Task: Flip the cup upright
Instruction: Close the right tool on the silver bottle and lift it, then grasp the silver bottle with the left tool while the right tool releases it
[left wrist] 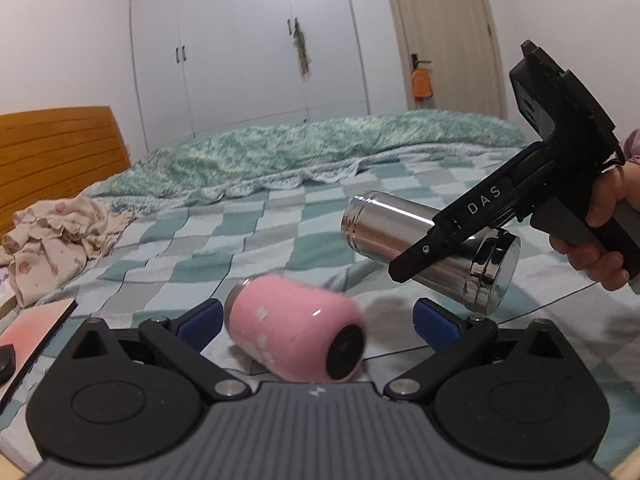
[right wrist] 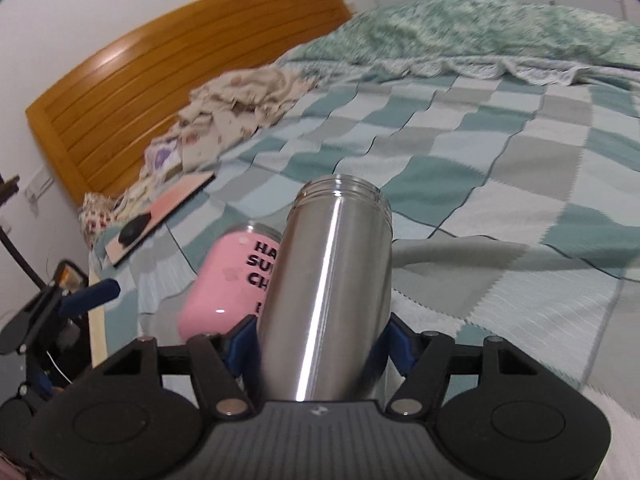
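Steel cup [right wrist: 328, 288]: clamped in right claw [right wrist: 320, 344], tilted midair for righting. Left claw [left wrist: 316, 320]: wide, flanking pink cup [left wrist: 296, 328].

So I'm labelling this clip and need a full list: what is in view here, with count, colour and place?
Steel cup: one, silver, clamped in the right tool, off the bed, lying tilted.
Pink cup: one, pink with dark lettering, on its side on the bed between the left tool's open fingers.
Bed cover: one, green, white and grey checks.
Quilt: one, green patterned, bunched at the far side.
Clothes: one pile, beige, near the headboard.
Headboard: one, orange-brown wood.
Wardrobe: one, white.
Door: one, cream.
Left tool: black, blue pads, open.
Right tool: black, shut on the steel cup.
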